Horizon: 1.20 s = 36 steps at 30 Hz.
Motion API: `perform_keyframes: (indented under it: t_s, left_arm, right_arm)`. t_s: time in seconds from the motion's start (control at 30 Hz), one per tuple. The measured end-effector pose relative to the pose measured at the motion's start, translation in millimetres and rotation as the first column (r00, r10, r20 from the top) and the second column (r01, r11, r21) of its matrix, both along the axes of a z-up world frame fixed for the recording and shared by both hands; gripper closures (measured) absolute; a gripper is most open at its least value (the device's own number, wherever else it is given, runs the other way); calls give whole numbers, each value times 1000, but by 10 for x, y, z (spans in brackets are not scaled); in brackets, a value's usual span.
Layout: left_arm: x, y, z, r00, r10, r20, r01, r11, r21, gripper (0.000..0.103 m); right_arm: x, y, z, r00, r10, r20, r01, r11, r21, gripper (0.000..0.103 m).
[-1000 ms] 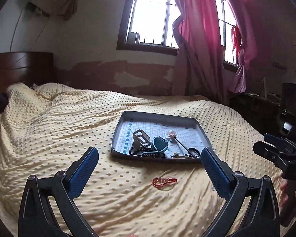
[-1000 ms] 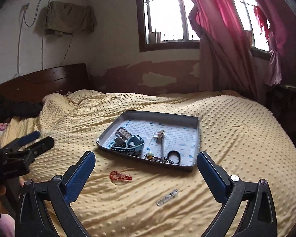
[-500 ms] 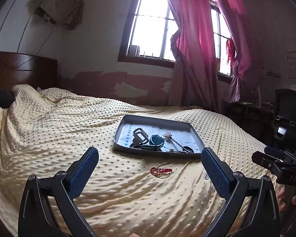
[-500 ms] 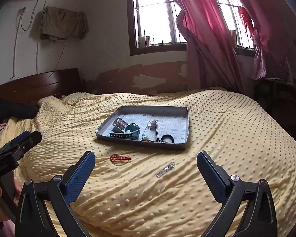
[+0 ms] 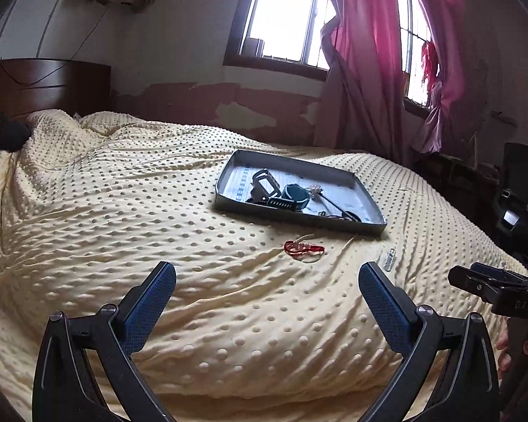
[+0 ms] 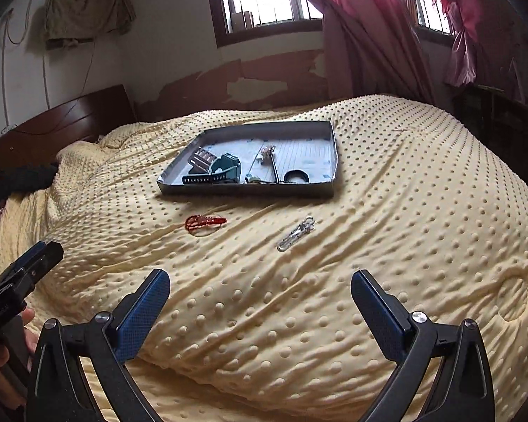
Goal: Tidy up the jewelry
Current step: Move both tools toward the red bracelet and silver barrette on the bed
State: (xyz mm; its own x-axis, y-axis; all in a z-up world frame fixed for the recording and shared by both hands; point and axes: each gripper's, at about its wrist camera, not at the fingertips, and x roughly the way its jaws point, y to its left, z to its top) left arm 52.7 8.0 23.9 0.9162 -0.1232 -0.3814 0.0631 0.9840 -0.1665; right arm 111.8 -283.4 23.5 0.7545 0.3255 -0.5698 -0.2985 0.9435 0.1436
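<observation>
Both grippers have drawn back from the bed since a second ago, so the tray sits farther off.

Nearest, the left gripper (image 5: pixel 266 303) and the right gripper (image 6: pixel 259 306) hover over the near edge of the yellow dotted bedspread (image 6: pixel 387 246), each with fingers spread wide and grasping nothing. Beyond them, a red bracelet (image 6: pixel 204 222) lies loose on the bedspread, with a small silver clip (image 6: pixel 295 234) just to its right, apart from it. Farther on rests the grey tray (image 6: pixel 250 190), holding a teal watch (image 6: pixel 225 168), a metal-link band (image 6: pixel 202 159), a long hairpin (image 6: pixel 271 161) and a black ring (image 6: pixel 295 176). Behind stand the wooden headboard (image 6: pixel 70 119), the window (image 5: pixel 285 14) and pink curtains (image 5: pixel 366 56).
</observation>
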Motion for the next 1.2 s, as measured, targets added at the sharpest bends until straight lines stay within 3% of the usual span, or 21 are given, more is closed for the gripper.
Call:
perform_keyframes:
  t_s: [0.17, 0.4, 0.7, 0.83, 1.0, 1.2]
  left_arm:
    - [76, 91, -57, 999, -29, -35, 27, 998, -53, 1]
    - [188, 182, -116, 996, -34, -83, 26, 995, -99, 1]
    - [456, 253, -163, 992, -52, -115, 38, 991, -126, 1]
    - [679, 217, -174, 989, -81, -127, 71, 994, -85, 1]
    - [870, 214, -321, 965, -180, -191, 156, 978, -136, 1]
    - [1179, 108, -399, 947, -234, -221, 218, 971, -95, 1]
  right_arm:
    - [73, -4, -120, 997, -18, -81, 16, 1000, -26, 0]
    - [168, 34, -219, 992, -33, -125, 23, 996, -83, 0]
    - [378, 121, -218, 996, -9, -85, -3, 991, -133, 0]
    - [487, 102, -175, 999, 6, -32, -12, 986, -168, 0]
    - [778, -3, -283, 999, 9, -46, -14, 992, -126, 0]
    - [1021, -58, -431, 999, 4, -54, -10, 992, -122, 0]
